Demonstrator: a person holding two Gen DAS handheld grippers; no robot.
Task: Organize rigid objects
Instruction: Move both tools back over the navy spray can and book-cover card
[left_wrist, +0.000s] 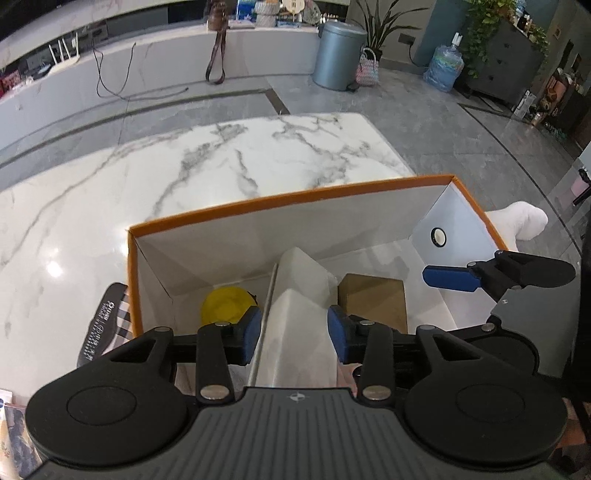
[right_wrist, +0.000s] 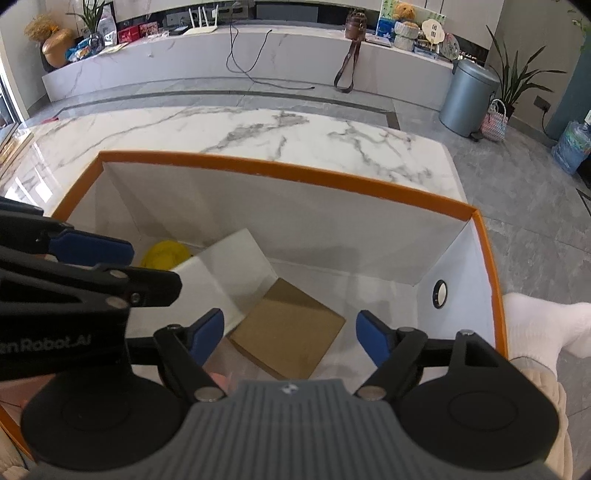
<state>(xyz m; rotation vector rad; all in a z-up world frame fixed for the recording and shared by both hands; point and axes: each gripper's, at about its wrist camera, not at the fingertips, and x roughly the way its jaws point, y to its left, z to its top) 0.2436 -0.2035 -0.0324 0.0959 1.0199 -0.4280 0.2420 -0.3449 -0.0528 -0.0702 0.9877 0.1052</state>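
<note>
An orange-rimmed box (left_wrist: 295, 195) with white inner walls stands on the marble table (left_wrist: 221, 166). Inside it lie a yellow object (left_wrist: 227, 304), a tilted white box (left_wrist: 295, 295) and a brown cardboard box (left_wrist: 373, 299). My left gripper (left_wrist: 294, 332) hangs over the orange-rimmed box with the white box between its blue pads, which stand just off its sides, open. My right gripper (right_wrist: 291, 338) is wide open above the brown cardboard box (right_wrist: 291, 332), nothing between its fingers. One right finger (left_wrist: 450, 278) shows in the left wrist view, and the left gripper (right_wrist: 110, 266) shows at the left of the right wrist view.
A checked cloth with a black label (left_wrist: 103, 325) lies against the orange-rimmed box's left side. A person's white-socked foot (right_wrist: 546, 325) is beside its right wall. On the floor beyond the table stand a grey bin (left_wrist: 338, 55), plants and a water bottle (left_wrist: 445, 66).
</note>
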